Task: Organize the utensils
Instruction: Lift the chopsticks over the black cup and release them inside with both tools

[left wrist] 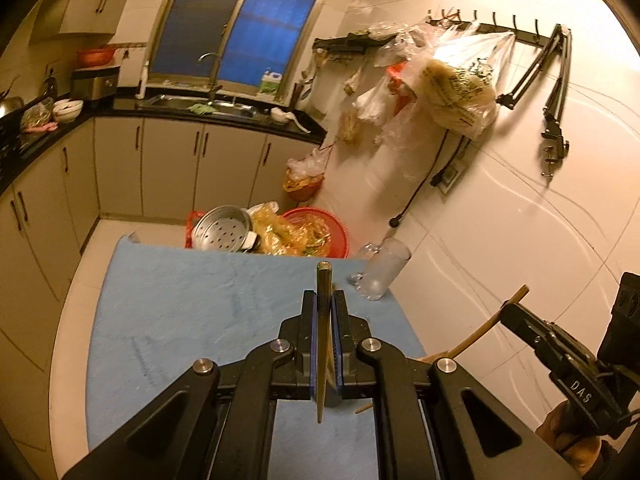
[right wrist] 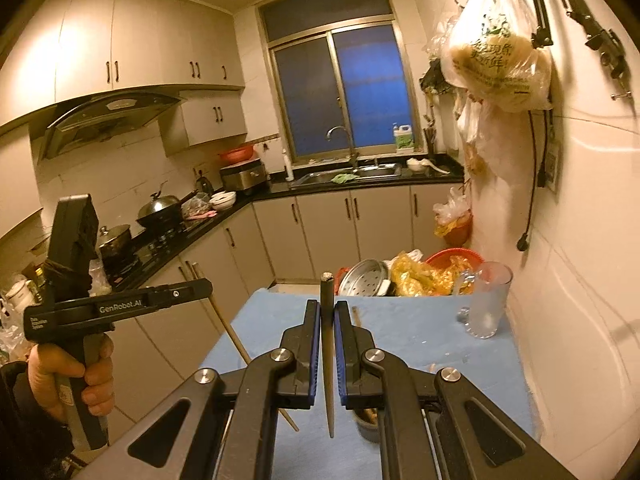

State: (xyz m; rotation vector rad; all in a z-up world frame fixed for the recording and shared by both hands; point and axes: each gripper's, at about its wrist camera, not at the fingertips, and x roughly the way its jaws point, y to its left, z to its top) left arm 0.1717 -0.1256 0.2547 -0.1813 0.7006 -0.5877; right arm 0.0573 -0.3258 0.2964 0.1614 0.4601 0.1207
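Note:
My left gripper (left wrist: pixel 324 300) is shut on a wooden chopstick (left wrist: pixel 322 280) that stands upright between its pads, above the blue cloth (left wrist: pixel 192 312). My right gripper (right wrist: pixel 327 308) is shut on a dark chopstick (right wrist: pixel 326 292), also upright. In the left wrist view the right gripper (left wrist: pixel 508 310) shows at the right edge with its chopstick (left wrist: pixel 480 332) slanting. In the right wrist view the left gripper (right wrist: pixel 204 286) shows at the left with its chopstick (right wrist: pixel 236 344) slanting down. An empty glass mug (right wrist: pixel 486 300) stands at the cloth's far right, also seen in the left wrist view (left wrist: pixel 382 270).
A small round container (right wrist: pixel 366 420) sits on the cloth under my right gripper. Beyond the table's far edge lie a metal steamer tray (left wrist: pixel 222 228), yellow bags and a red basket (left wrist: pixel 320 232). The tiled wall (left wrist: pixel 500 220) is close on the right. Counter and sink (right wrist: pixel 348 176) at the back.

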